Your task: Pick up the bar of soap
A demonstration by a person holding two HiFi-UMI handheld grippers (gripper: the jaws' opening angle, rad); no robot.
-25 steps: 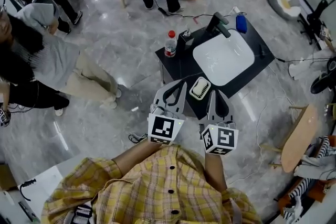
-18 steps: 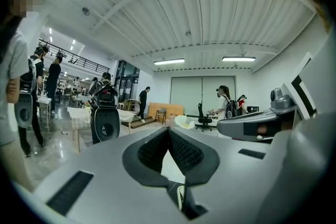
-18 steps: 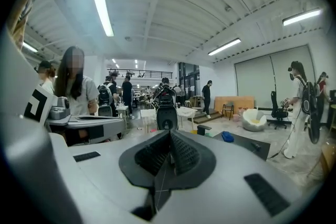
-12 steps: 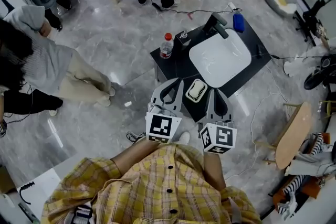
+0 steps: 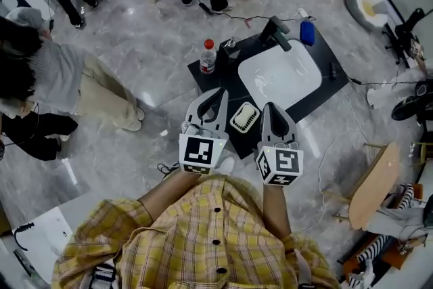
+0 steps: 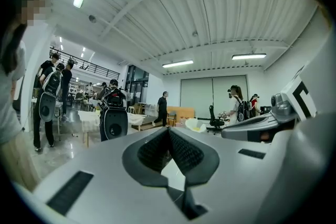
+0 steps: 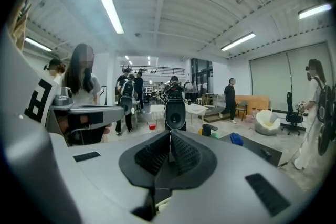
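Soap position: the pale, rounded bar of soap (image 5: 245, 118) lies at the near edge of the black table (image 5: 229, 83), between your grippers. Expect it to be light, rigid and probably slippery, so grip it across its long sides. The left gripper (image 5: 220, 93) and right gripper (image 5: 268, 107) are both closed and empty.

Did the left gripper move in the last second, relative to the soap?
Yes. The left gripper has moved forward along the black table: its tips were level with the soap and now reach past it.

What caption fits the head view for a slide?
Left gripper and right gripper, both shut, either side of the soap on a black table.
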